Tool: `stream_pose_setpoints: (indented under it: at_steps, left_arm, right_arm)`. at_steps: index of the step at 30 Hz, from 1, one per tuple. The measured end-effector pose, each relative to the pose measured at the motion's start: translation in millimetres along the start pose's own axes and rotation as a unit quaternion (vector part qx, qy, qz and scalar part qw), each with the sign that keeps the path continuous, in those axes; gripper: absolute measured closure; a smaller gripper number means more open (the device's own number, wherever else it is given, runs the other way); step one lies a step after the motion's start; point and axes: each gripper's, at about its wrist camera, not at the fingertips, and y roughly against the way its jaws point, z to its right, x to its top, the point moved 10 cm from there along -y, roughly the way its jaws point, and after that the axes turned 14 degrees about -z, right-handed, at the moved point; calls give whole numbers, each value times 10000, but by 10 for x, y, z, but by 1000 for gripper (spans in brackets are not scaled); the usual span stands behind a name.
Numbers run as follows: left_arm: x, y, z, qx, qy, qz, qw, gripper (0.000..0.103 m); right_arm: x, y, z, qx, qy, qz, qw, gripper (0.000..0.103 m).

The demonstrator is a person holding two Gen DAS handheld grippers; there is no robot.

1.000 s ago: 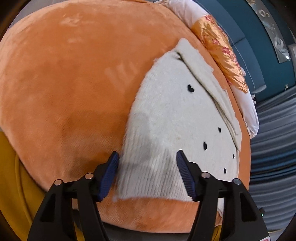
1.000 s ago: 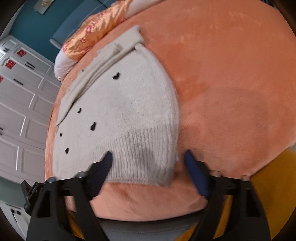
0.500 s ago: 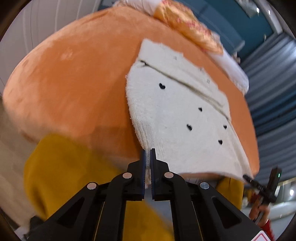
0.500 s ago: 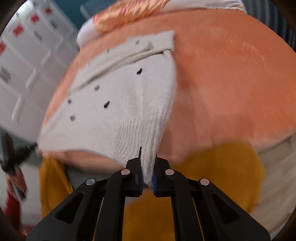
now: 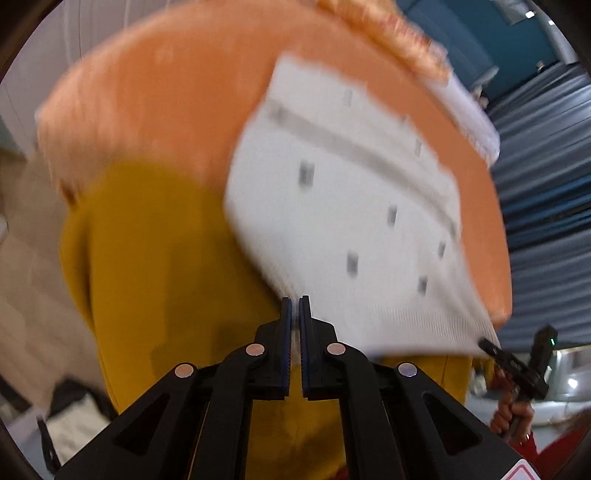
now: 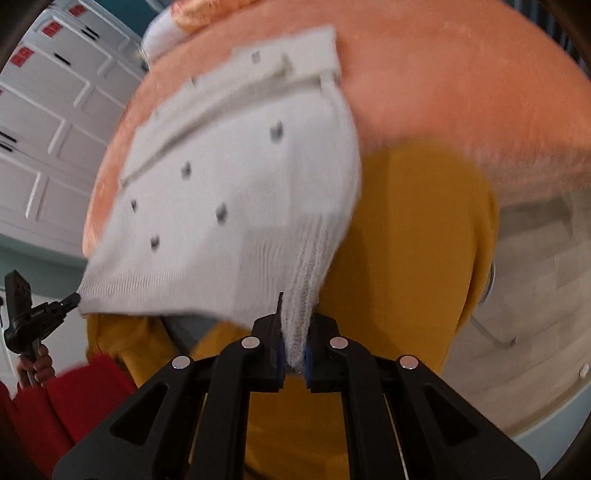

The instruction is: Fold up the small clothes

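Observation:
A small white knit sweater [image 5: 351, 206] with dark heart dots lies partly on an orange plush surface [image 5: 155, 99], its ribbed hem lifted toward me. My left gripper [image 5: 294, 301] is shut on one hem corner. My right gripper [image 6: 293, 332] is shut on the other hem corner of the sweater [image 6: 236, 192], with ribbed knit bunched between its fingers. The hem hangs stretched between the two grippers, above the edge of the orange surface [image 6: 461, 74]. The other gripper shows at the frame edge in each view: the right one [image 5: 491, 347] and the left one [image 6: 74, 297].
A mustard-yellow cloth [image 5: 166, 266] hangs below the orange surface's front edge, also in the right wrist view [image 6: 406, 258]. An orange patterned pillow [image 5: 388, 33] lies at the far end. White panelled cabinets [image 6: 48, 122] stand to the left, blue curtains [image 5: 546, 184] to the right.
Both grippers closed on the sweater's hem corners and pulled back and up. The hem has lifted off the orange surface and now hangs over the yellow cloth.

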Motion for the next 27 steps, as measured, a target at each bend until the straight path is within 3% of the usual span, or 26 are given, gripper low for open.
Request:
stream_pose_setpoints:
  at_steps: [3, 5, 8, 10, 12, 15, 17, 19, 21, 24, 26, 27]
  left_arm:
    - [608, 248, 62, -102, -89, 737, 9972, 103]
    - [1118, 395, 120, 57, -149, 1384, 9903, 103]
    - [1806, 504, 112, -102, 49, 2024, 9792, 103]
    - [2168, 382, 128, -126, 169, 2070, 9781, 103]
    - [2297, 208, 294, -310, 132, 1808, 9829, 103]
    - [2099, -68, 655, -510, -497, 1204, 9902, 103]
    - [1750, -316, 878, -611, -954, 721, 9909, 99]
    - [1366, -651, 1000, -680, -1165, 242, 9906, 67]
    - [1019, -992, 1058, -614, -1288, -112, 9897, 64]
    - [643, -1387, 1228, -369, -1818, -458, 9816, 64]
    - [579, -1510, 1355, -6, -2365, -344, 9710, 57]
    - [604, -1540, 1385, 177, -2546, -250, 9666, 48]
  right_arm:
    - [667, 353, 30, 241, -68, 944, 9952, 97]
    - [1075, 482, 5, 253, -70, 1527, 9879, 97]
    - [1796, 542, 66, 462, -349, 2274, 9721, 97]
    - [2137, 442, 115, 592, -529, 2359, 9685, 97]
    - [2358, 289, 41, 635, -592, 2225, 9711, 97]
    - [2371, 184, -163, 434, -245, 2078, 9769, 97]
    - [2276, 137, -213, 215, -35, 2002, 9795, 97]
    - [2114, 56, -232, 119, 19, 1908, 9816, 96]
    - [1955, -29, -175, 240, -121, 1801, 9833, 96]
    - [1799, -100, -73, 298, -307, 1713, 9843, 96]
    - [1731, -103, -30, 380, -393, 1690, 9841, 96]
    - [1705, -92, -7, 452, -443, 1690, 9836, 96]
